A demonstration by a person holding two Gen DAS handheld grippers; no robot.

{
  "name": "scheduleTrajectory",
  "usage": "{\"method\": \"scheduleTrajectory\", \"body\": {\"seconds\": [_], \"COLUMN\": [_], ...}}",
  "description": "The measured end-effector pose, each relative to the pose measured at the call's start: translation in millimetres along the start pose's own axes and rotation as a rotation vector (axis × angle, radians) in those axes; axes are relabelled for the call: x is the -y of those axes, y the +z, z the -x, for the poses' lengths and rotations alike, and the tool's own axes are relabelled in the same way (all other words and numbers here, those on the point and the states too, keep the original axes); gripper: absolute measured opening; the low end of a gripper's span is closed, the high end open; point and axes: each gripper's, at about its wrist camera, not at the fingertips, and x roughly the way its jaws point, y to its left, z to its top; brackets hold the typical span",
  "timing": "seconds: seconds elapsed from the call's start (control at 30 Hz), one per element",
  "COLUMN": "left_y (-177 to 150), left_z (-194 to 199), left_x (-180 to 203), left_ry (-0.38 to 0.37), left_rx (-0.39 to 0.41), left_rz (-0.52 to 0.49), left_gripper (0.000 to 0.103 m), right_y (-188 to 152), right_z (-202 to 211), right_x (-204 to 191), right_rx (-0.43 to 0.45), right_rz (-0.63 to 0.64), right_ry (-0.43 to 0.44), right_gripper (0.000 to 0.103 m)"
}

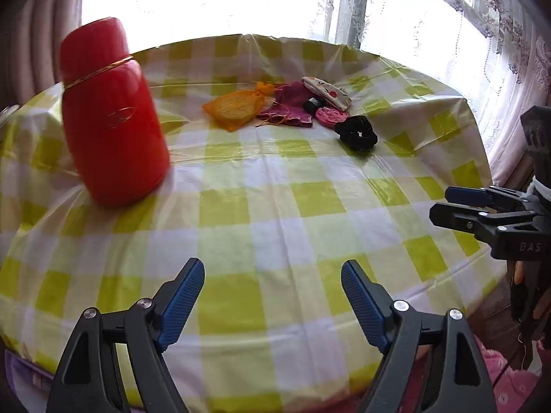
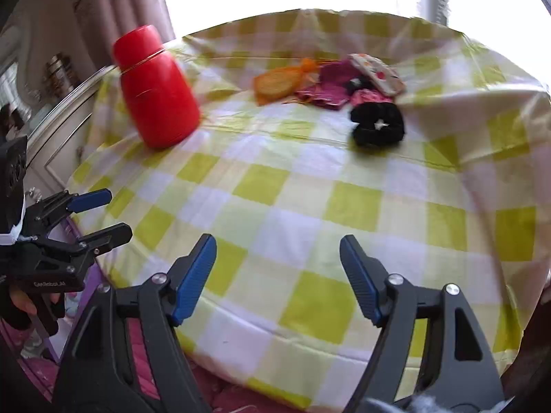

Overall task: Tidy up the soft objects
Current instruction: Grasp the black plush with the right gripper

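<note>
Standing ahead and left of the left gripper (image 1: 272,296), a red flask (image 1: 113,113) is upright on the checked tablecloth (image 1: 275,206). Ahead, well apart: an orange mesh pouch (image 1: 234,108), magenta cloth (image 1: 292,106), patterned pouch (image 1: 327,91), black scrunchie (image 1: 356,130), clustered. Both left and right gripper (image 2: 277,275) jaws gape wide, empty.

The right hand-held gripper (image 2: 277,277) stands with its blue-padded jaws wide apart and empty above the near edge of the worktop (image 2: 310,206), which is covered by a yellow-green and white checked plastic cloth. A tall red plastic flask (image 2: 155,93) stands at the far left. To the right of the flask lie an orange mesh pouch (image 2: 279,81), magenta fabric pieces (image 2: 323,93), a spotted cream cloth pouch (image 2: 377,72) and a black velvet scrunchie (image 2: 377,125). The left hand-held gripper (image 2: 100,215), jaws apart, hangs off the worktop edge nearer than the flask.
</note>
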Motion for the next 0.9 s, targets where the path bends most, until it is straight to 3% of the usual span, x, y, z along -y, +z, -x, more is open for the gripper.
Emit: {"method": "scheduleTrajectory", "body": {"seconds": [0.2, 0.33, 0.4, 0.5, 0.6, 0.7, 0.77, 0.8, 0.83, 0.9], "left_y": [47.6, 57.4, 57.6, 58.1, 56.1, 56.6, 56.0, 55.7, 55.5, 55.9], "left_z": [-79.8, -111.0, -121.3, -123.7, -124.0, -130.3, -135.5, -137.6, -138.4, -137.8], "left_x": [18.1, 1.6, -10.4, -18.1, -16.1, -8.0, -2.6, 0.4, 2.2, 0.6], "left_ry": [0.037, 0.088, 0.076, 0.036, 0.035, 0.067, 0.082, 0.098, 0.106, 0.100], "left_rx": [0.018, -0.005, -0.038, -0.028, -0.030, -0.052, -0.076, -0.084, -0.087, -0.088], "left_rz": [0.009, 0.041, 0.087, 0.131, 0.126, 0.090, 0.061, 0.044, 0.034, 0.037], "left_gripper": [0.083, 0.083, 0.083, 0.086, 0.089, 0.095, 0.103, 0.103, 0.103, 0.103], "right_y": [27.4, 51.5, 66.7, 92.2, 115.3, 128.8, 126.2, 121.6, 116.8, 106.4], "right_z": [-37.5, -78.7, -99.8, -127.6, -153.7, -173.6, -174.3, -169.2, -163.2, -150.8], "right_x": [74.8, 104.8, 114.0, 118.7, 116.8, 109.5, 103.6, 100.8, 99.1, 100.7], "right_rx": [-0.013, -0.051, -0.060, -0.052, -0.058, -0.078, -0.072, -0.050, -0.040, -0.043], "right_rz": [-0.150, -0.193, -0.211, -0.198, -0.157, -0.077, -0.034, -0.014, -0.004, -0.001], "right_ry": [-0.060, -0.080, -0.067, -0.080, -0.114, -0.192, -0.241, -0.252, -0.239, -0.248], "right_gripper": [0.081, 0.081, 0.081, 0.086, 0.092, 0.092, 0.072, 0.046, 0.030, 0.028]}}
